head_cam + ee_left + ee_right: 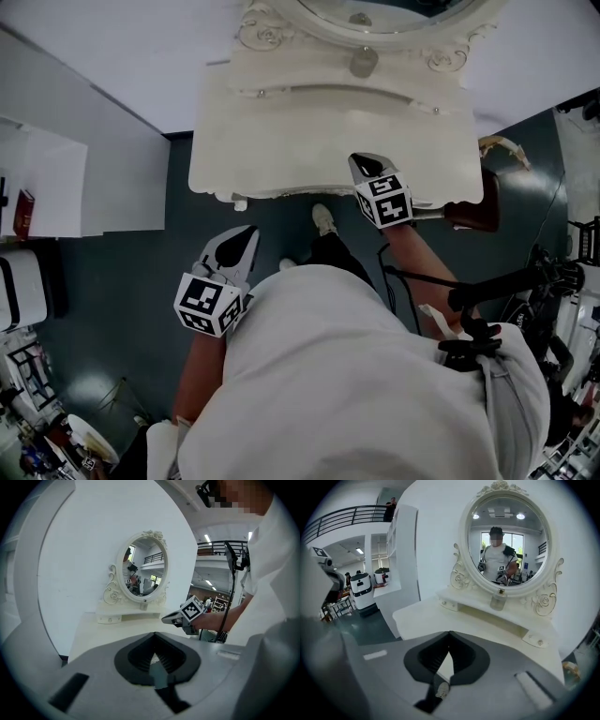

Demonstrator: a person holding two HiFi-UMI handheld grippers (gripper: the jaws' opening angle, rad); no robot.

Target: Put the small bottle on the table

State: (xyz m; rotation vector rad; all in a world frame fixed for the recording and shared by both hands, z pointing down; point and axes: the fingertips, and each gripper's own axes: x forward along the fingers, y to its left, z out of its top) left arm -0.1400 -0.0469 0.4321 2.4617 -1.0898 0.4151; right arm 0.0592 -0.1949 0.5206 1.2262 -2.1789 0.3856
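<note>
**Both jaws shut, small bottle [498, 599] up on the shelf [465, 600]**

Neither tool holds anything. The right hand-held gripper [362, 163] is clenched with nothing between its jaws. It hovers over the front edge of the bench [319, 141] and points toward the mirror [508, 541]. The left hand-held gripper [247, 234] is also clenched and empty. It hangs lower, off the front of the bench and above the dark floor.

The small bottle stands upright on the raised shelf at the foot of the mirror, roughly central and just in front of the carved frame. It appears to have a pale, see-through body and a darker cap. The bench top below the shelf looks bare.

The step in hand seems to be the reach, and the right tool is the nearer one. A few things should help it go well:

- **Open early:** spread the jaws fully before closing the gap, since shut tips would knock the bottle back against the frame.
- **Come in level:** keep the jaws either side of the body, below the cap, because the cap is narrower and may slip.
- **Close gently:** the body looks like glass, smooth and probably light.
- **Lift first:** raise it straight up to clear the shelf, then draw it back.
- **Set it down flat:** lower it onto the open bench in front and let go only once the base sits flat.
- **Left tool:** it is best kept low and clear.
</note>
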